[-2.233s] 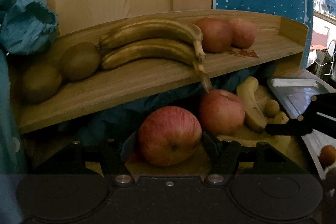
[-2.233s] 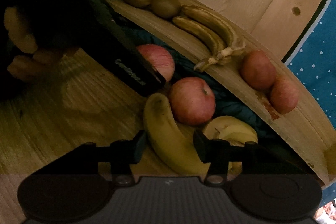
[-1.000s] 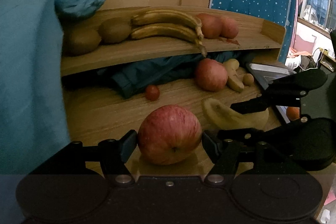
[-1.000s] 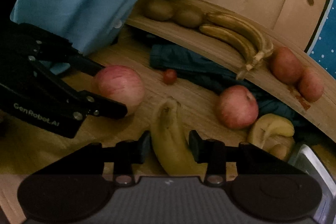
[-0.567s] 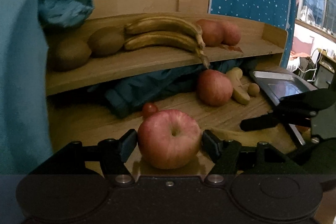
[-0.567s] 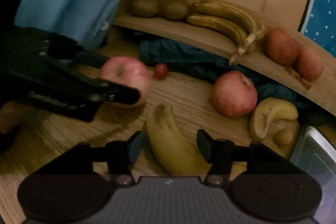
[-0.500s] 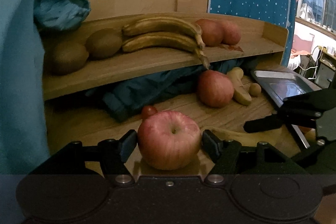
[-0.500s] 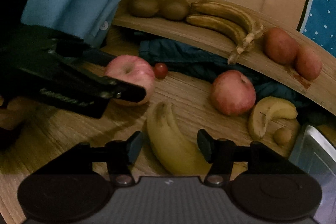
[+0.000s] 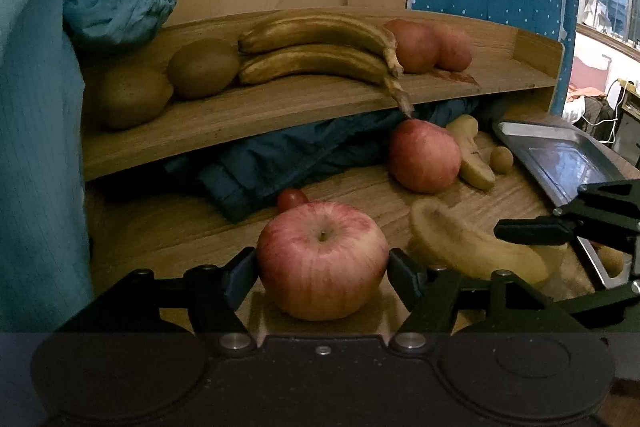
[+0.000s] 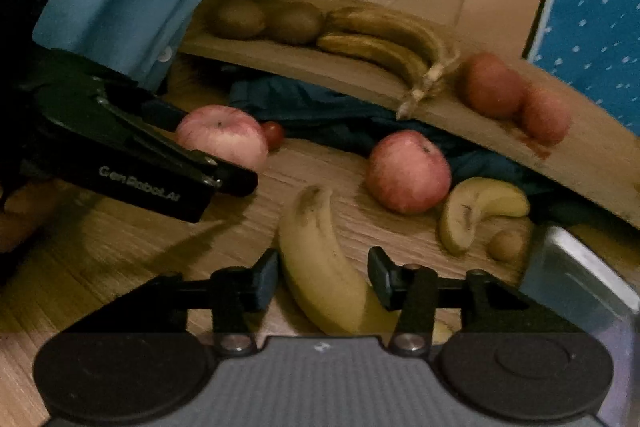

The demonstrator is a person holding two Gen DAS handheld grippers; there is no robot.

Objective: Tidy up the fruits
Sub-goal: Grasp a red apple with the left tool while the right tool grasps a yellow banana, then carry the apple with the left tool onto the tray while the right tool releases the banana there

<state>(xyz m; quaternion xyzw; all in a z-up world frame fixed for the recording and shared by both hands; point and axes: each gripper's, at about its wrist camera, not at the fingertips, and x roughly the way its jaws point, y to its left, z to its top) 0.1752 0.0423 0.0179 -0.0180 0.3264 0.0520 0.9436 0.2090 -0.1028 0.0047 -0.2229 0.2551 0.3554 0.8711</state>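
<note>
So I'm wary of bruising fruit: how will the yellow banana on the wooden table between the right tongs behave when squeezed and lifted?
The curved yellow banana looks soft-skinned with dark spots, so it probably bruises under hard pressure. The right tongs are closing across its rounded side, so it may twist. Gripped near one end, its long free end would likely sag.

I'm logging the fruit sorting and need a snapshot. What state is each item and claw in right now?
Left claw: shut on the striped apple, which sits on the table.
Right claw: jaws closing astride the yellow banana, which lies on the table.
Second apple: loose on the table.
Cherry tomato: loose behind the striped apple.
Brown bananas: lying on the shelf.
Kiwis: on the shelf.
Metal tray: flat on the table.
</note>
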